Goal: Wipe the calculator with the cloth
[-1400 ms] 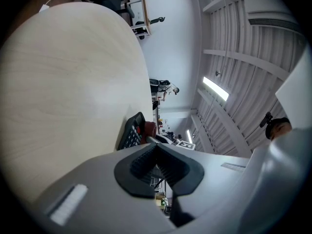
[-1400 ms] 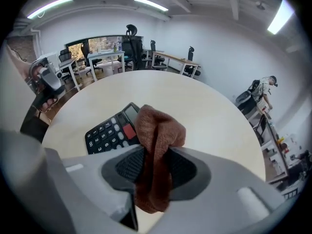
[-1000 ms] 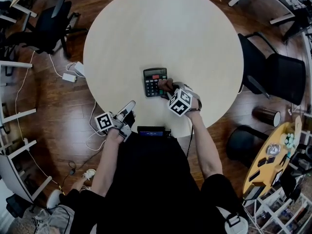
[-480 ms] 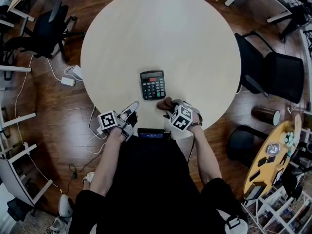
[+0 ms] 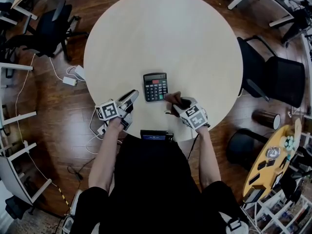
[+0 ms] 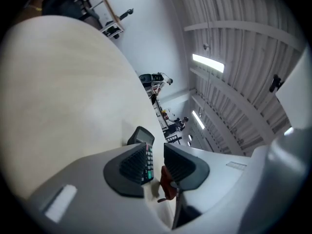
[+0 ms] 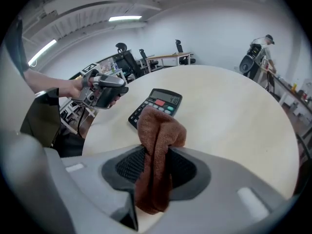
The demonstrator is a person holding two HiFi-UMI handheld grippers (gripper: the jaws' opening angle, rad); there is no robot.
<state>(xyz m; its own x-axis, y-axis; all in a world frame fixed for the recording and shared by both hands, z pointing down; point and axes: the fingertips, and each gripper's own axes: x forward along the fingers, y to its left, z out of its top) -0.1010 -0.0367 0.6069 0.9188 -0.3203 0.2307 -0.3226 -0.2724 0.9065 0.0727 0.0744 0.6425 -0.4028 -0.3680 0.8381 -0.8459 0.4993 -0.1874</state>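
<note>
A black calculator (image 5: pixel 155 87) lies flat on the round pale table (image 5: pixel 161 33), near the front edge. My right gripper (image 5: pixel 175 102) hovers just to its right, shut on a bunched brown cloth (image 5: pixel 172 98). In the right gripper view the cloth (image 7: pixel 158 145) hangs pinched between the pads of that gripper (image 7: pixel 155 162), with the calculator (image 7: pixel 156 106) beyond it. My left gripper (image 5: pixel 131 95) is just left of the calculator; its jaws have just been opening. In the left gripper view this gripper (image 6: pixel 155 156) is open and grips nothing; the calculator (image 6: pixel 142 139) shows through the gap.
A black device (image 5: pixel 154 135) sits at the table's near edge, against the person's body. Black chairs stand at the right (image 5: pixel 273 74) and upper left (image 5: pixel 48 28). Cables and a white adaptor (image 5: pixel 69 79) lie on the wooden floor to the left.
My right gripper has come off the calculator's lower right corner with the cloth and drawn back toward the near edge. My left gripper has moved in toward the calculator and rolled.
</note>
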